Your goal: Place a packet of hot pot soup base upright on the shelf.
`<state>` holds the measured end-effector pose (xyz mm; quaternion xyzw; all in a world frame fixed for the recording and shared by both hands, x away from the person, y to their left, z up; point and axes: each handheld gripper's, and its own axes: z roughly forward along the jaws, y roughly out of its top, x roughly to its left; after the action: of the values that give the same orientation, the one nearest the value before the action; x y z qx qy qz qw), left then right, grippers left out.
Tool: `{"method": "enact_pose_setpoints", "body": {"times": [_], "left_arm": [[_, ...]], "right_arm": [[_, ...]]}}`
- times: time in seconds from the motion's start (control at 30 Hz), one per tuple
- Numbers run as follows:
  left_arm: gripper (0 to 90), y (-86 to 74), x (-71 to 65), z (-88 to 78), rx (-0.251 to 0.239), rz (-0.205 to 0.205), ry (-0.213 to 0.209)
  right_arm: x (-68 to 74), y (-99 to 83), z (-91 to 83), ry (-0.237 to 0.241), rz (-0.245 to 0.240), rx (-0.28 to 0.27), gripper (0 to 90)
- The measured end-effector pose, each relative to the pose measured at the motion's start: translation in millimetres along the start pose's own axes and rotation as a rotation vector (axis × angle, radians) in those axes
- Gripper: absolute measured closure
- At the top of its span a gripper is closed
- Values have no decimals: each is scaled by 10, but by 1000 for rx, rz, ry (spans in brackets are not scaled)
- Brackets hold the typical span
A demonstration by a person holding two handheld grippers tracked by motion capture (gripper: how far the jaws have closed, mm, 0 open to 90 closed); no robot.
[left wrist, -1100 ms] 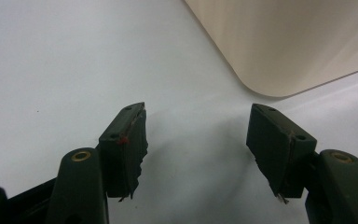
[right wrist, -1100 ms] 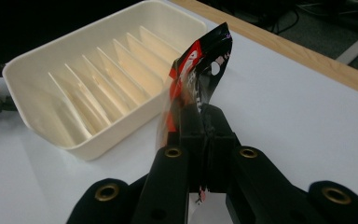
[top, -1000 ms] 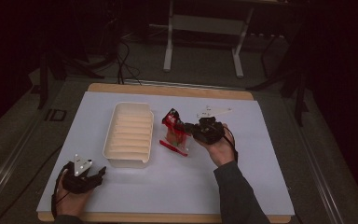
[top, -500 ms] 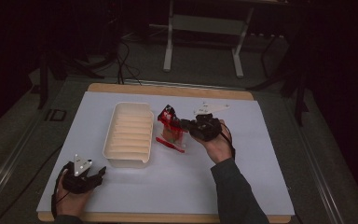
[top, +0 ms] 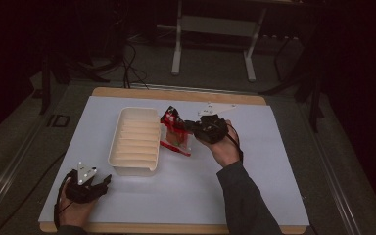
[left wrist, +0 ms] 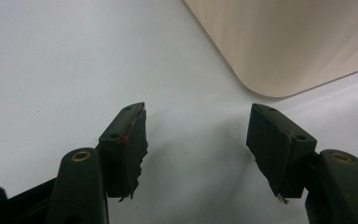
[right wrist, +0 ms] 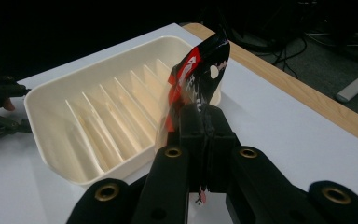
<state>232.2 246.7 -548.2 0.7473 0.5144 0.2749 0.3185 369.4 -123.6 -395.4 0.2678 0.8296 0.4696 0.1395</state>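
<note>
A cream ribbed tray (top: 134, 141) stands on the white table sheet. My right gripper (top: 186, 126) is shut on a red and black plastic packet (top: 172, 128), which hangs just right of the tray. In the right gripper view the jaws are pressed together on the packet (right wrist: 196, 79), with the tray (right wrist: 56, 98) behind it. Near the table's front left corner my left gripper (top: 98, 185) rests low and open. Its fingers (left wrist: 126, 144) stand wide apart over bare sheet, and the tray's rounded corner (left wrist: 279, 51) is ahead of them.
The wooden table edge (right wrist: 303, 93) runs behind the tray. A metal stand (top: 213, 29) and cables (top: 127, 58) lie on the dark floor beyond the table. White sheet (top: 274, 171) stretches to the right of my right hand.
My right gripper has carried the packet a little left and back, closer to the tray's right wall. The left gripper has stayed where it was.
</note>
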Motion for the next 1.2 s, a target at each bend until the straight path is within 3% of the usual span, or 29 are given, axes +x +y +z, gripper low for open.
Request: {"method": "enact_pose_setpoints", "body": {"times": [1.2], "left_arm": [[379,-1,3,-1,-1,-2,-1]], "right_arm": [[99,198,321,33,-89,1,886]]}}
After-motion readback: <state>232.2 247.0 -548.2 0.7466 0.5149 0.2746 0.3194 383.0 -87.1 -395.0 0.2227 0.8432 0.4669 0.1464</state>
